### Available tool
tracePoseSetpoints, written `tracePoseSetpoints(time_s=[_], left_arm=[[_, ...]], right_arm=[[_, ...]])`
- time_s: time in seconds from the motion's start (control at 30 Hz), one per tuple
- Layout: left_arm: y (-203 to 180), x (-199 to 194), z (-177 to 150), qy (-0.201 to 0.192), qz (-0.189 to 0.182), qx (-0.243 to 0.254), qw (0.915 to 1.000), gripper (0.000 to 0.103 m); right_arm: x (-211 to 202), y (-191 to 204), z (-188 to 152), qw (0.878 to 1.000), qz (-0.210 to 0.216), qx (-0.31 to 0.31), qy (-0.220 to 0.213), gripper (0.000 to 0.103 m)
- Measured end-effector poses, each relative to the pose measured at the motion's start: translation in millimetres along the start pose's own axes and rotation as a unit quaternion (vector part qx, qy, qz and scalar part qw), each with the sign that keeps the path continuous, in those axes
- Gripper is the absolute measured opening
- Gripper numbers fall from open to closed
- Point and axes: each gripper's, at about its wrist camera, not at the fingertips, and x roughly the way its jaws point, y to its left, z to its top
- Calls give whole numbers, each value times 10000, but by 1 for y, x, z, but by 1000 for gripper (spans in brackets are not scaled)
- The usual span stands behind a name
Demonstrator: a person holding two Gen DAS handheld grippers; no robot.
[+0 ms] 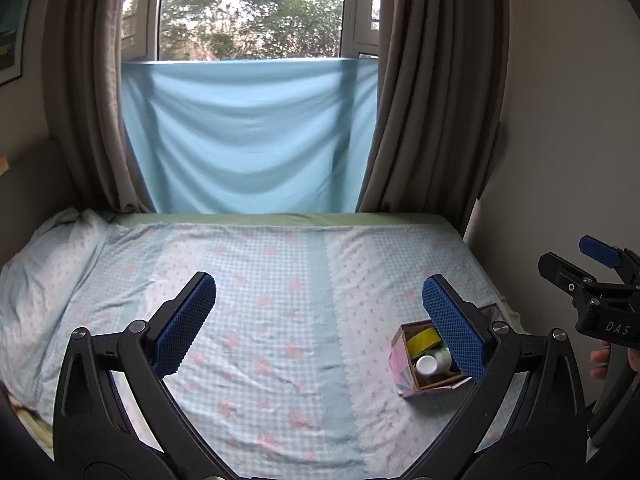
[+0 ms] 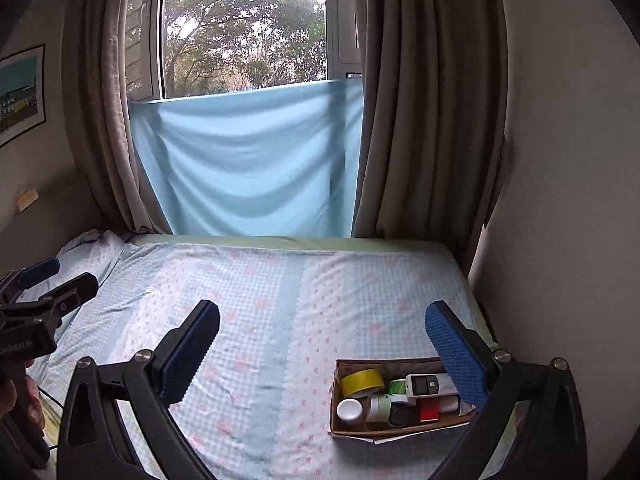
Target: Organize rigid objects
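Observation:
A cardboard box (image 2: pixel 335 408) sits on the bed near its right edge; it also shows in the left wrist view (image 1: pixel 400 364). Inside lie a yellow tape roll (image 2: pixel 362 381), a white-capped jar (image 2: pixel 349 410), a small green-banded bottle (image 2: pixel 379 407), a white handheld device (image 2: pixel 426 384), a red item (image 2: pixel 429 412) and a dark lid (image 2: pixel 400 415). My right gripper (image 2: pixel 320 340) is open and empty above the bed, its right finger over the box's right end. My left gripper (image 1: pixel 318 316) is open and empty, left of the box.
The bed (image 2: pixel 260 320) has a checked floral sheet. A pillow (image 1: pixel 48 264) lies at the far left. Curtains and a blue cloth (image 2: pixel 248 160) hang at the window behind. A wall runs along the bed's right side.

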Motion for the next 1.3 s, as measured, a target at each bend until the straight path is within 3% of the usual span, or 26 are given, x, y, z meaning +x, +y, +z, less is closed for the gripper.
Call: tracePoseSetpoints(time_s=[0.2, 1.3], left_arm=[[3, -1, -13, -1, 110, 44, 9999, 103], [-13, 5, -13, -80, 207, 160, 9996, 103]], right_arm=[[-1, 6, -8, 10000, -79, 16, -42, 102], [6, 3, -3, 9997, -124, 195, -2, 102]])
